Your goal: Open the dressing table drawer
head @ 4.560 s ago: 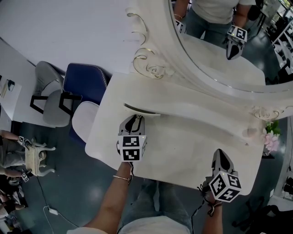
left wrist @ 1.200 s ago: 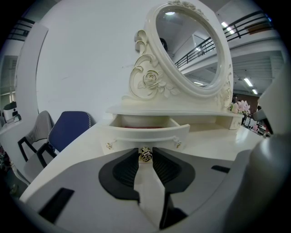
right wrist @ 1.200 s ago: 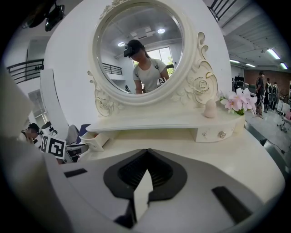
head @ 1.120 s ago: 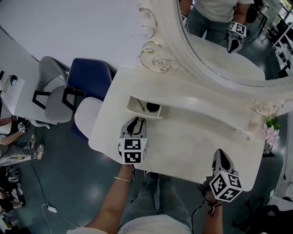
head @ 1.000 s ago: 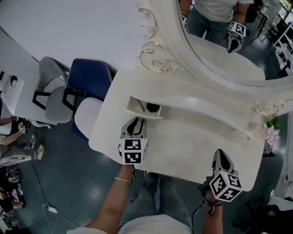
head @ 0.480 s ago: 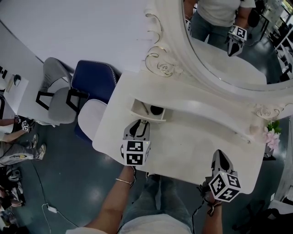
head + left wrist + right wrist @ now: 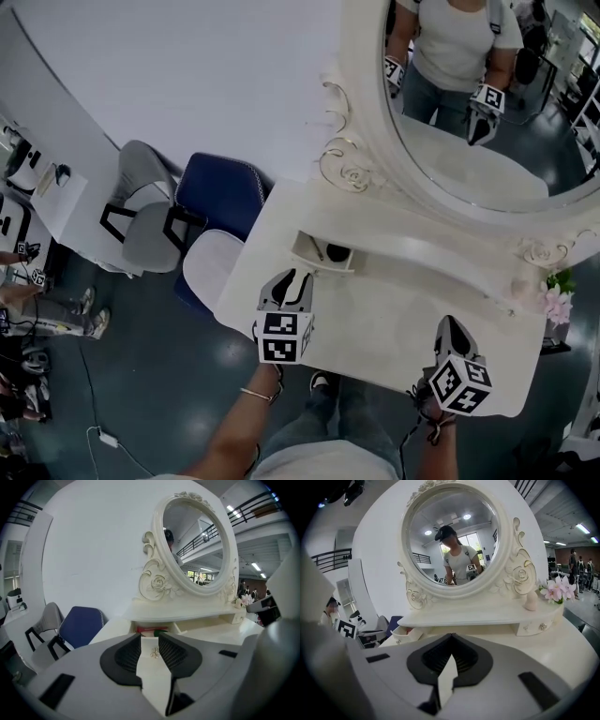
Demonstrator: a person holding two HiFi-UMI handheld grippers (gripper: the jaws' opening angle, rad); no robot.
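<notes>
Of the two tongs, the left tongs (image 7: pixel 292 277) are hanging open with nothing between the pads, their jaws having just been opening. The right tongs (image 7: pixel 448 326) are sitting closed and empty at the near right of the dressing table (image 7: pixel 403 319). The drawer (image 7: pixel 323 253) is standing pulled out at the table's far left, under the shelf, just beyond the left tips and not touching them. It is looking light and rigid, likely sliding easily. Its small gold knob (image 7: pixel 154 653), lining up with the left jaws' gap, is offering the only hold, and probably a slippery one.
</notes>
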